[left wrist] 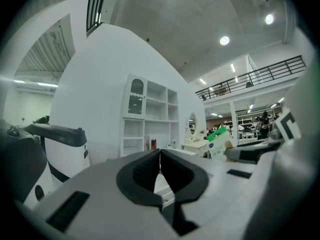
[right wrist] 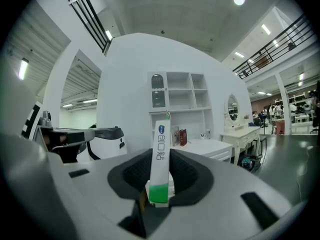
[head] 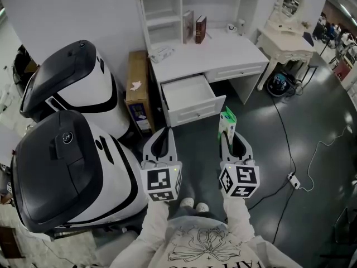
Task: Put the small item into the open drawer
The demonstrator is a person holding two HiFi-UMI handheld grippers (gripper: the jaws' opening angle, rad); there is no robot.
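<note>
A small white and green packet (head: 227, 122) stands upright between the jaws of my right gripper (head: 229, 136), which is shut on it; the right gripper view shows its narrow edge (right wrist: 160, 169) with blue print. My left gripper (head: 162, 140) is shut with nothing in it, its jaw tips touching (left wrist: 160, 156). Both hang over the dark floor, short of the white desk (head: 223, 52). The desk's drawer (head: 189, 97) is pulled out and open, ahead between the two grippers. Nothing shows inside it.
Two large white and black machines (head: 70, 166) stand close on the left. A brown box (head: 138, 82) leans beside the desk. Books (head: 196, 27) sit on the desk shelf. A white dressing table (head: 287, 41) and floor cables (head: 290, 175) lie to the right.
</note>
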